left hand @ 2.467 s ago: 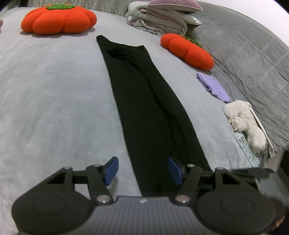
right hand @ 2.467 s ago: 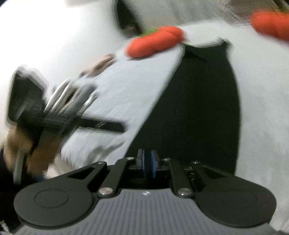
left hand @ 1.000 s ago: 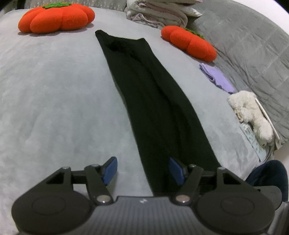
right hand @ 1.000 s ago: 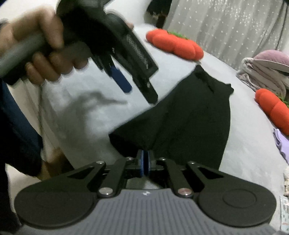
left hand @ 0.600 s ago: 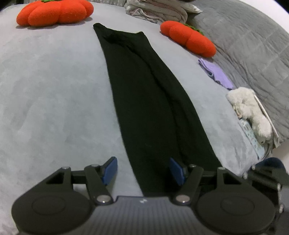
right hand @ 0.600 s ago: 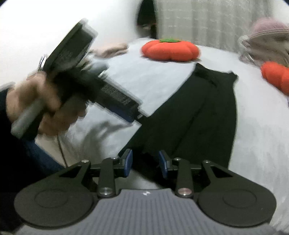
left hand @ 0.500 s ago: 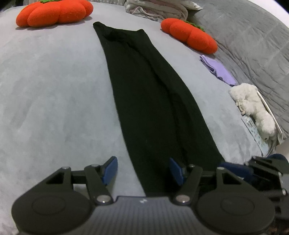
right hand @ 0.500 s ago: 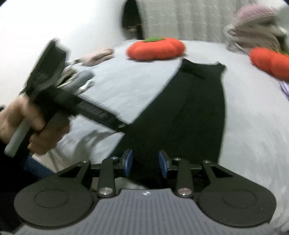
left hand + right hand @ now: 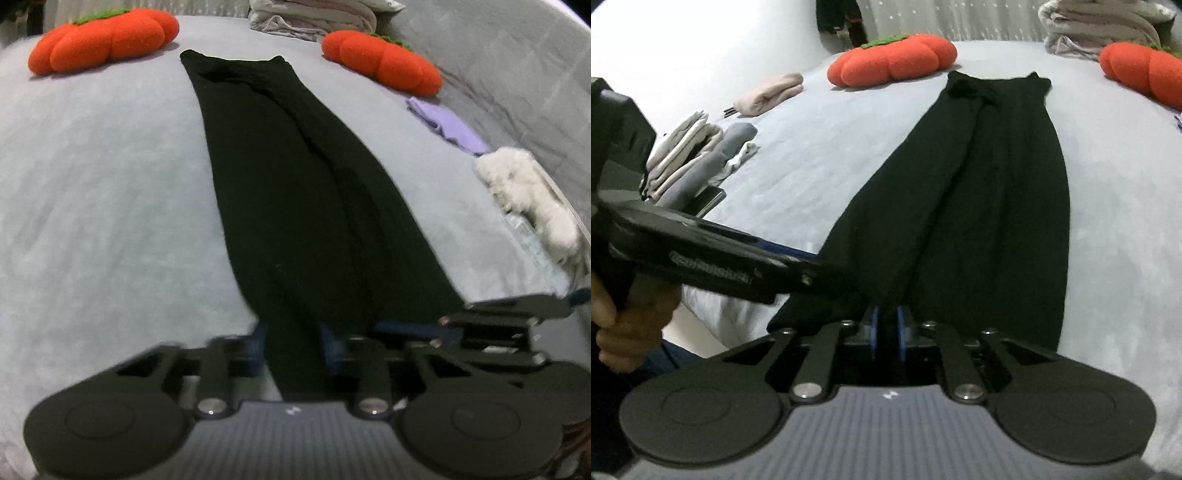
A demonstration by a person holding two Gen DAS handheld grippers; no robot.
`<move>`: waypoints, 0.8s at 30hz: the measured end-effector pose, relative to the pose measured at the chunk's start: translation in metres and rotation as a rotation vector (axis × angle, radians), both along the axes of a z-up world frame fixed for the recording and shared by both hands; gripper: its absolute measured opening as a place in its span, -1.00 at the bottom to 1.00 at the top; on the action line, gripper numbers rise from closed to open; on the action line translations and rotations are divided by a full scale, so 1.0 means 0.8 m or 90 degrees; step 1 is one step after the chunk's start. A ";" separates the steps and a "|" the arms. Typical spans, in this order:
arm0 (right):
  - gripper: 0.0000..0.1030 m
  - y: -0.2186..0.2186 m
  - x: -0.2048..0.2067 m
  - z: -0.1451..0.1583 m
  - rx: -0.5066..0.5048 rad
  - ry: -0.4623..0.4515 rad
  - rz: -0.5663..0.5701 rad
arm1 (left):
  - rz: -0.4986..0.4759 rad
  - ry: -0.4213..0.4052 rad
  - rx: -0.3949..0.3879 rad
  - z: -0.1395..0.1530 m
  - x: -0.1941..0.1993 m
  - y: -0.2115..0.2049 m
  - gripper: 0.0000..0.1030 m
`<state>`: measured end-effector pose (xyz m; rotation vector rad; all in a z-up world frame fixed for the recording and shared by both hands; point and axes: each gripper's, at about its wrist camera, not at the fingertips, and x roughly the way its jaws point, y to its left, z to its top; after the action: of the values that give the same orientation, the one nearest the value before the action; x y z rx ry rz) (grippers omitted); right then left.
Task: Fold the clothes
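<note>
A bed (image 9: 92, 192) with a pale grey cover carries everything. A long black garment (image 9: 295, 192) lies flat down its middle, running lengthwise. Two orange pumpkin cushions sit at the far end, one (image 9: 103, 38) left of the garment's far edge and one (image 9: 384, 62) to its right, with a heap of bedding (image 9: 314, 18) behind. A purple cloth (image 9: 447, 125) and a white plush toy (image 9: 528, 195) lie along the right edge. Folded clothes (image 9: 698, 158) are stacked at the left edge, with a beige roll (image 9: 768, 92) further on.

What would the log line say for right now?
step: grab near hem | black garment flat on bed | left claw shut on hem | right claw shut on hem
</note>
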<state>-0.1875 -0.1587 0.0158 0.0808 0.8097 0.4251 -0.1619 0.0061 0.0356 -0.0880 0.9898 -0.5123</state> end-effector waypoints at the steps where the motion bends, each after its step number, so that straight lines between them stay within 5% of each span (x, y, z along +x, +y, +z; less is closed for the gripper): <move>1: -0.98 -0.002 -0.001 0.002 0.005 -0.004 -0.007 | -0.001 0.004 -0.002 0.000 0.001 0.001 -0.93; 8: -0.98 -0.023 -0.023 0.025 0.053 -0.034 -0.020 | -0.021 -0.024 -0.035 0.030 -0.020 0.023 -0.95; 11: -0.97 -0.022 -0.026 0.018 0.030 -0.030 -0.020 | -0.022 -0.009 -0.026 0.020 -0.019 0.027 -0.95; 15: -0.72 -0.020 -0.020 0.020 0.039 -0.034 -0.025 | -0.019 0.012 -0.005 0.001 -0.014 0.023 -0.96; 24: -0.72 -0.019 -0.003 0.026 0.067 -0.041 -0.030 | -0.011 0.037 -0.032 0.001 -0.009 0.027 -0.93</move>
<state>-0.1896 -0.1737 0.0366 0.1826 0.7200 0.4236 -0.1694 0.0278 0.0360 -0.1403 1.0355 -0.5535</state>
